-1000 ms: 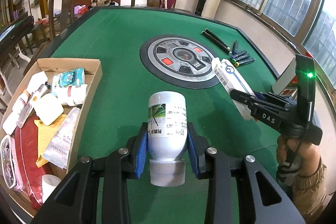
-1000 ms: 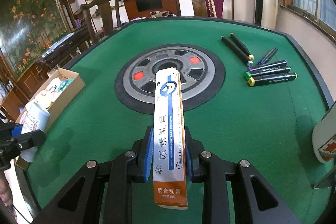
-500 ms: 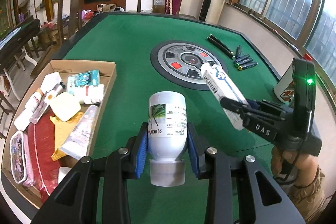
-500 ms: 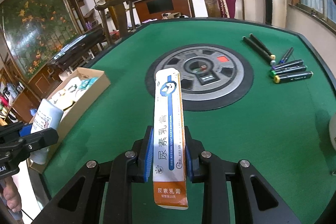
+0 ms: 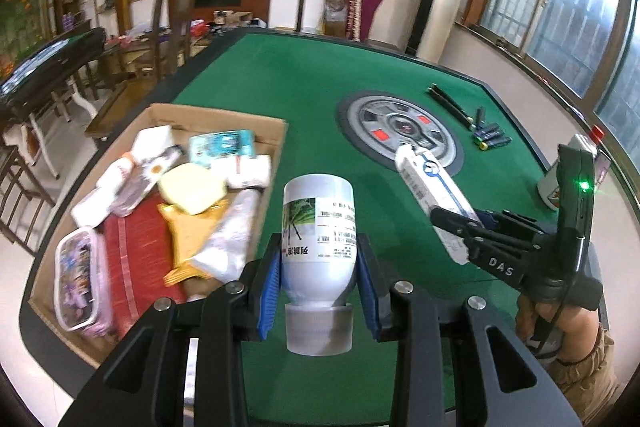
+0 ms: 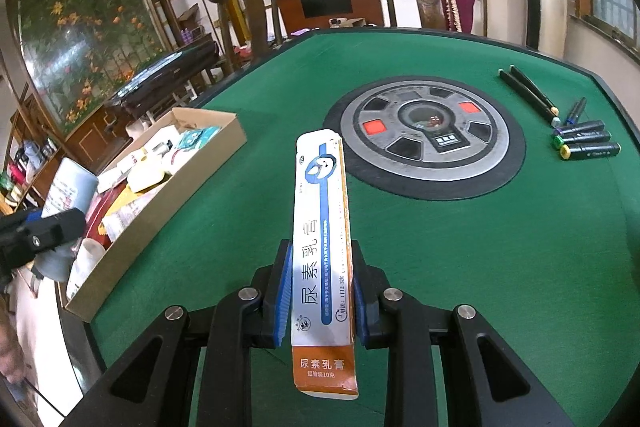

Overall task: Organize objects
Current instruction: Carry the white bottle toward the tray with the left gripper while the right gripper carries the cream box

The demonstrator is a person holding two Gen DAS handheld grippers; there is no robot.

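Note:
My left gripper is shut on a white bottle held cap-end toward the camera, above the green table just right of a cardboard box. My right gripper is shut on a long white, blue and orange ointment carton pointing over the table toward the round centre panel. In the left wrist view the right gripper with its carton hovers at the right. In the right wrist view the left gripper's finger and bottle show at the left edge, over the box.
The box holds several toiletries, a red cloth and a patterned pouch. Several marker pens lie at the far right of the table. A white bottle with a red cap stands near the right edge. Chairs surround the table.
Both grippers have moved left toward the cardboard box, each still holding its item. The box now appears larger and closer in both views.

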